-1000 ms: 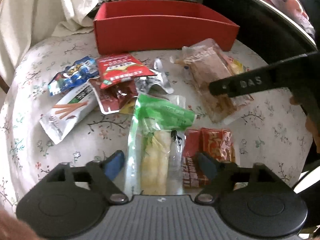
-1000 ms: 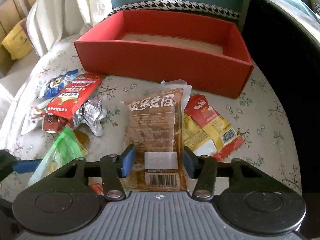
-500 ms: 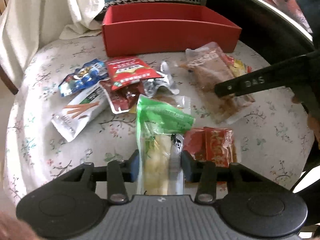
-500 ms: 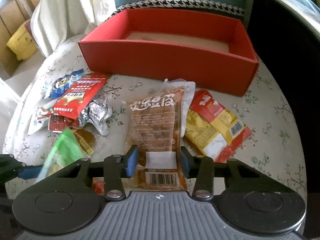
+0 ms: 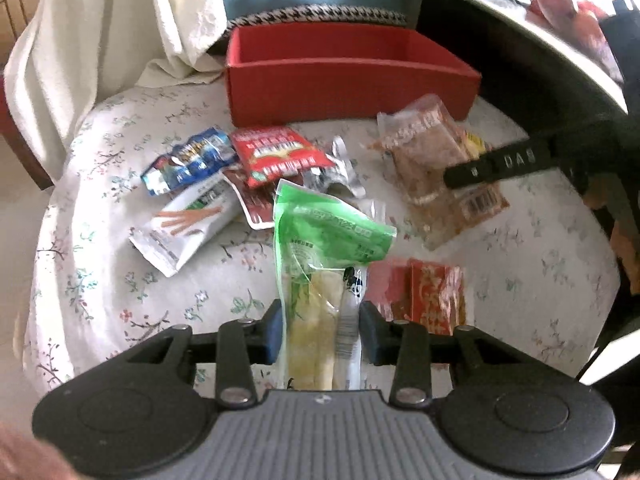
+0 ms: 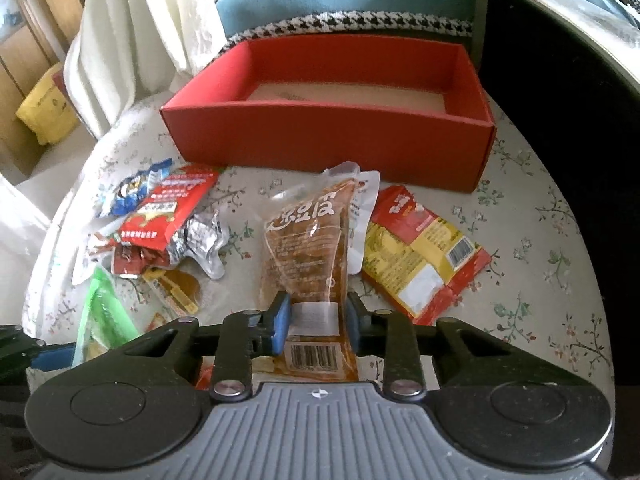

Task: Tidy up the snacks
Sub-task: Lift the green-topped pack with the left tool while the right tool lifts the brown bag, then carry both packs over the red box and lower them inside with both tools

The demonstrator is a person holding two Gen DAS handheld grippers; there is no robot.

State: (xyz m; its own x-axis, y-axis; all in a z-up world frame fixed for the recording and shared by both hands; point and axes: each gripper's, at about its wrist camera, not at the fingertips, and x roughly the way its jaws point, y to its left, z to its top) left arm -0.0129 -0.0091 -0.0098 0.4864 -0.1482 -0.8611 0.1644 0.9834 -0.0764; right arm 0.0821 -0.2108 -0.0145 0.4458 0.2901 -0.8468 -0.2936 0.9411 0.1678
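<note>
Between the fingers of the left gripper (image 5: pixel 320 330), a green-topped snack packet (image 5: pixel 320 264) was clamped by its lower end, in front of the red box (image 5: pixel 344 80). A brown bean-curd packet (image 6: pixel 310 256) was pinched likewise by the right gripper (image 6: pixel 316 316), its top lifted toward the box's near wall. To the right of it, a red-and-yellow packet (image 6: pixel 424 256) was left flat on the floral-clothed table (image 6: pixel 552 240). Left of the box front, a blue packet (image 5: pixel 188 160) and a red packet (image 5: pixel 276 152) were heaped together.
</note>
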